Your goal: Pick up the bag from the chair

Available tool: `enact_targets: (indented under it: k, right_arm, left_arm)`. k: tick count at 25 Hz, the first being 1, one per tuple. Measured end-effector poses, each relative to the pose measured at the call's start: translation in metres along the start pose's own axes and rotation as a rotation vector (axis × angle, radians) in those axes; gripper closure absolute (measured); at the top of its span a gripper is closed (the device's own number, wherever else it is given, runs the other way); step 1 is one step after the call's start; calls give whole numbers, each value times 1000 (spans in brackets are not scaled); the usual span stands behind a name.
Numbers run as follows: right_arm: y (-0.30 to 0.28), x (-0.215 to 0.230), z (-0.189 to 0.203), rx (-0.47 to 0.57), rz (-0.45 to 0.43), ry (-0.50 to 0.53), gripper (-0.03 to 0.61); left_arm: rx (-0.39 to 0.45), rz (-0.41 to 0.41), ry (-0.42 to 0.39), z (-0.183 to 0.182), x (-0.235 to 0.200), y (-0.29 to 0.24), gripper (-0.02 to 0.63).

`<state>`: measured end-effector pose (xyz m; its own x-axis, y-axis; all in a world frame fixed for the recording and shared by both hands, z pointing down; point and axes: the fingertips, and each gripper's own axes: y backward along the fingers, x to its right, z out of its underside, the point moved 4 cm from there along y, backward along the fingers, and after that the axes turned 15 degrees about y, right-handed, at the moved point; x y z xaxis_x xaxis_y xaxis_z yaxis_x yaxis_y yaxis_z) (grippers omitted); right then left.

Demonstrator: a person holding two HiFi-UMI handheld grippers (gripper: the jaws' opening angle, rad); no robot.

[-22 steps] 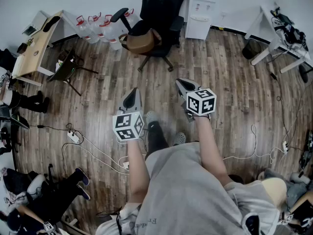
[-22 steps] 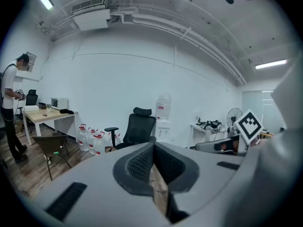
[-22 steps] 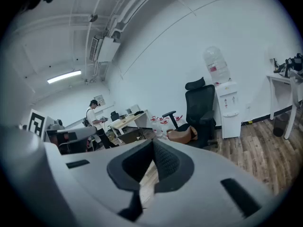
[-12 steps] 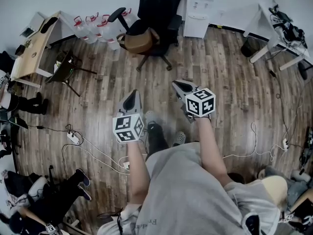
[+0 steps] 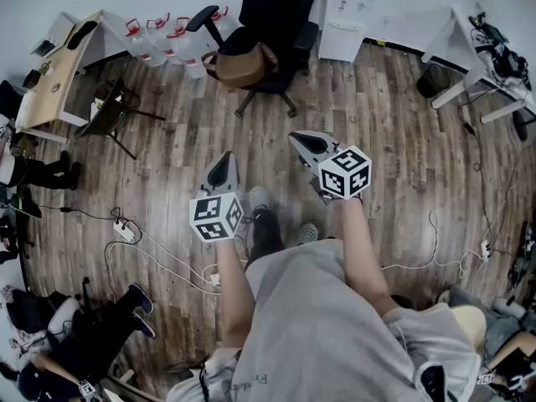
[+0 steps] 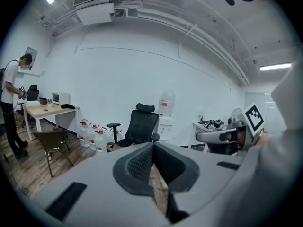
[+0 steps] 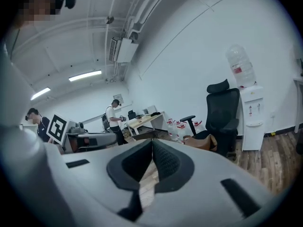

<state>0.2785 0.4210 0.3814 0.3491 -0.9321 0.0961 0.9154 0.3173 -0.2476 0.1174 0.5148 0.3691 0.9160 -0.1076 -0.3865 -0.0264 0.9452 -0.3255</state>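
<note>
bag, head view: brown bag (image 5: 239, 65) sits on the seat of the black chair (image 5: 276, 19), well apart from the 2 grippers; approach likely not finished.
left gripper view: left gripper (image 5: 223, 166) jaws together, nothing between them; aimed at the chair, probably shut for transit.
right gripper view: right gripper (image 5: 305, 144) jaws together, empty; bag on the seat ahead, to the right.

The wooden floor (image 5: 377, 120) before the office chair (image 5: 272, 15) lies open. In the head view, water bottles (image 5: 163, 44) crowd the chair's left side and a water dispenser (image 5: 347, 11) stands close on its right. One armrest (image 5: 203, 19) rises beside the bag (image 5: 241, 64). A small dark chair (image 5: 107, 117) stands further left.
</note>
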Motion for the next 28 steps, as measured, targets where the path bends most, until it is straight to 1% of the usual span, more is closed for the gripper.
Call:
enact_targets:
  k: [3,6,10,13,18,24,28]
  right_arm:
    - [-20,8,-10,33,-11,-33,565]
    - [-41,16,-19,33,-9,-34,561]
    - [-64,35,-35,28,24,-20,561]
    - [-83,44,-48,24,42,-5,547]
    - [-114,55,-62,-16,85,18,540]
    - [-150,61,-65,-34,135,24,518]
    - [-180,59,-64,-34,157,5,503]
  left_arm:
    - [15,3,3,-17,-16,-13,609]
    - [28,12,10,-33,-32,-29,609]
    - [41,43,24,-55,-50,-56,609]
    - [40,61,39,-70,-67,-74,609]
    - [36,90,63,-99,-98,-104,609]
    - [1,123,65,-110,-133,-130,609]
    - [-20,129,57,-116,-161,-140,609]
